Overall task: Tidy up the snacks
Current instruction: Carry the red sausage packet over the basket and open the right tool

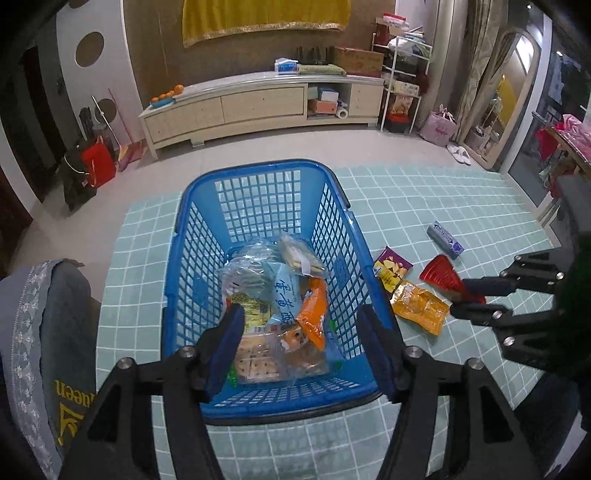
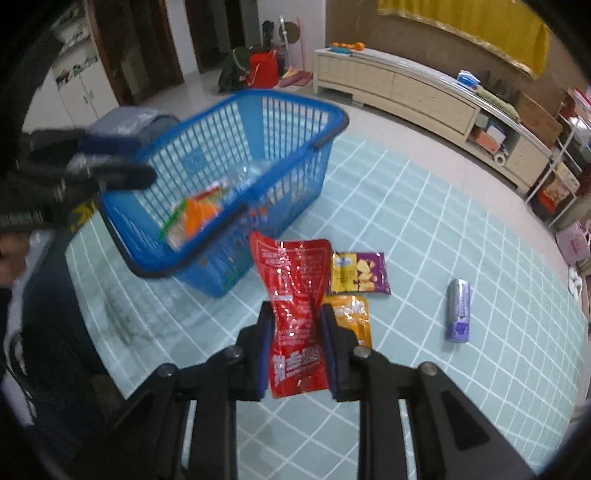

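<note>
Two tongs: the right tongs (image 2: 295, 328) pinch a red snack pouch (image 2: 295, 295); the left tongs (image 1: 301, 343) gape empty over the blue basket (image 1: 258, 173).

- A long pale cabinet (image 1: 258, 107) stands against the back wall, upper centre of the left wrist view.
- A plate of oranges (image 1: 168, 95) sits on its left end.
- A yellow cloth (image 1: 264, 18) hangs on the wall above it.
- A red bag (image 1: 98, 164) stands on the floor at the left edge.
- A tall mirror (image 1: 502, 99) leans at upper right.
- A pink bag (image 1: 439, 127) sits just left of the mirror's foot.
- A grey cushion (image 1: 44, 332) with yellow lettering fills the lower left.
</note>
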A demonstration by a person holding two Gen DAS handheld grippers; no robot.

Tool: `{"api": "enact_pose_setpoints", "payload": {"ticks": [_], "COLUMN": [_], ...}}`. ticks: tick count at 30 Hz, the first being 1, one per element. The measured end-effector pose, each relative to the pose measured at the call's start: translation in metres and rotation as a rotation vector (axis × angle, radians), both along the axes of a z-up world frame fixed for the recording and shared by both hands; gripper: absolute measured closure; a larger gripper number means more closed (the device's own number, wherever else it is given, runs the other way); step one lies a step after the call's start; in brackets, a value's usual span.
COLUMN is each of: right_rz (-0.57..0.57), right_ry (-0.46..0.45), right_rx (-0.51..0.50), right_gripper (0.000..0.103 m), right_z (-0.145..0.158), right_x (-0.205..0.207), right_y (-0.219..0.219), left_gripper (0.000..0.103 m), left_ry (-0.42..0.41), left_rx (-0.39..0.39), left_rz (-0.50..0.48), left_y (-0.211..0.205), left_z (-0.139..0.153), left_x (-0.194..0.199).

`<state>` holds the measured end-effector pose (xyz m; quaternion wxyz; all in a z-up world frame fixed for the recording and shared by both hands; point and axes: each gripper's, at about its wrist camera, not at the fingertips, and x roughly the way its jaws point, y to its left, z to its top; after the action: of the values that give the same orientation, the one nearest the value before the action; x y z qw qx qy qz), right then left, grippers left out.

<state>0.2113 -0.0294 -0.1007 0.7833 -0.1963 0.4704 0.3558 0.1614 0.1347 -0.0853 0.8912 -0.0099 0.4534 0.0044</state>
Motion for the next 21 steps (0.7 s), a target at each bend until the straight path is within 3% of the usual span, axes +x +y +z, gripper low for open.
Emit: {"api": "enact_pose_setpoints", "payload": {"ticks": [10,21], "right_rz": [-0.005,0.016], "right_ry": [-0.045,-0.033], "right_rx": [0.020,-0.024], "right_gripper": [0.077,0.079], "right_z": [0.037,0.031], "right_x": [-0.006,0.016], "right_y": [0.037,0.093], "left_gripper": [0.031,0.029], "left_ry": [-0.024,-0.024], "left_rx": [0.029,0.053], "left_rz": [0.003,0.033], "left_y": [0.014,0.053], "left_z": [0.008,0.005], "left_x": [-0.007,0.005]}}
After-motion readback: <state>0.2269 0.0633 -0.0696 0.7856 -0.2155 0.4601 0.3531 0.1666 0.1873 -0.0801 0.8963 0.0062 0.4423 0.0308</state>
